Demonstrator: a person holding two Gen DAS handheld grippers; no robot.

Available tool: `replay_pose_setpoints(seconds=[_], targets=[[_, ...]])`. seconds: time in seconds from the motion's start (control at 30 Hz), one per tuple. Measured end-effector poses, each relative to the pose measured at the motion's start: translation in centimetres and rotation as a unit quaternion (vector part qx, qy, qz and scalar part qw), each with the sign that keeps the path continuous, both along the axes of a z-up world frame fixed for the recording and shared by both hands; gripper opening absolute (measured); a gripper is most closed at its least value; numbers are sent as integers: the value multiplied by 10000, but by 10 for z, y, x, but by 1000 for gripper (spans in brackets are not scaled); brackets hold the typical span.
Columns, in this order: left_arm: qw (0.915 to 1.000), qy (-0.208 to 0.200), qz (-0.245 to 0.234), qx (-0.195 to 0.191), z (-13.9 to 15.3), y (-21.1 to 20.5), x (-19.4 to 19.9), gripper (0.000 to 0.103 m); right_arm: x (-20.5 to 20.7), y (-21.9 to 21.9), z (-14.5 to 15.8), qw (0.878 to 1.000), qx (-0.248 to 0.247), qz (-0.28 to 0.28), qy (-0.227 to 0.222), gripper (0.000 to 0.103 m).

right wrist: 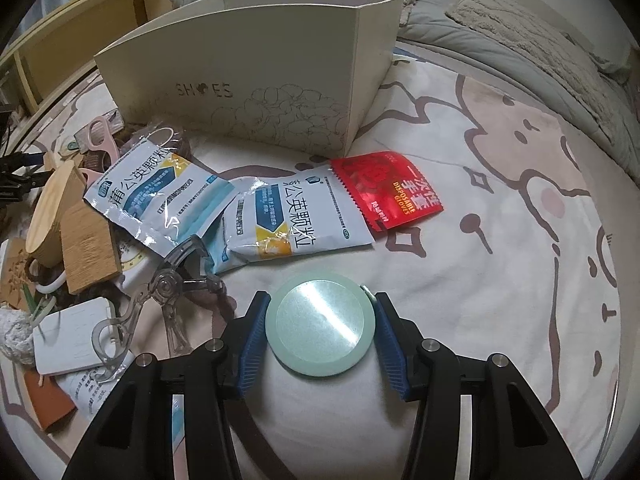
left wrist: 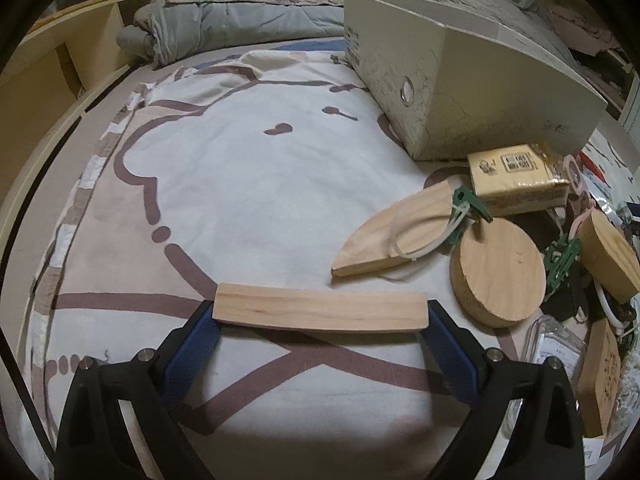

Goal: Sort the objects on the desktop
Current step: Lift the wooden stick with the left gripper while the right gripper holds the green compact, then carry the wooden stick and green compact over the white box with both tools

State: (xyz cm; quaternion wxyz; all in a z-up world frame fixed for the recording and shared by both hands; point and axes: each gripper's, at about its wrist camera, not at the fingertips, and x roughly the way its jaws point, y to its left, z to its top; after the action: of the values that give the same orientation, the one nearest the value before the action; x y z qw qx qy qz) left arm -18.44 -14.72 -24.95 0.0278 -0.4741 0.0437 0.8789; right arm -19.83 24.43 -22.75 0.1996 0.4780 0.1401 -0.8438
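Note:
My left gripper (left wrist: 320, 314) is shut on a long wooden block (left wrist: 319, 311), gripped end to end between the blue pads, just above the patterned bedsheet. My right gripper (right wrist: 320, 326) is shut on a round pale-green mirror (right wrist: 321, 325), held by its rim. A cream shoe box stands open ahead in the left wrist view (left wrist: 460, 92) and in the right wrist view (right wrist: 248, 80). Near it lie a wooden half-round piece (left wrist: 396, 232), a wooden disc (left wrist: 498, 270), a yellow packet (left wrist: 516, 178), two white-blue sachets (right wrist: 160, 196) (right wrist: 304, 220) and a red glove packet (right wrist: 390, 190).
A pile of clutter lies left of the right gripper: a clear plastic clip (right wrist: 168, 292), wooden pieces (right wrist: 86, 236), a white card (right wrist: 72, 336), pink scissors (right wrist: 100, 136). Folded grey bedding (left wrist: 224, 28) lies behind. A wooden shelf (left wrist: 60, 64) stands at the left.

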Motion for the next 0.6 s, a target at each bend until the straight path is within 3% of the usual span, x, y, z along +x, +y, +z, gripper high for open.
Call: replay_pose_setpoints(seconds=[0.6], targets=[[9979, 616, 133, 128, 56, 13, 1, 100, -5, 2, 50, 9979, -192, -260, 563, 52]])
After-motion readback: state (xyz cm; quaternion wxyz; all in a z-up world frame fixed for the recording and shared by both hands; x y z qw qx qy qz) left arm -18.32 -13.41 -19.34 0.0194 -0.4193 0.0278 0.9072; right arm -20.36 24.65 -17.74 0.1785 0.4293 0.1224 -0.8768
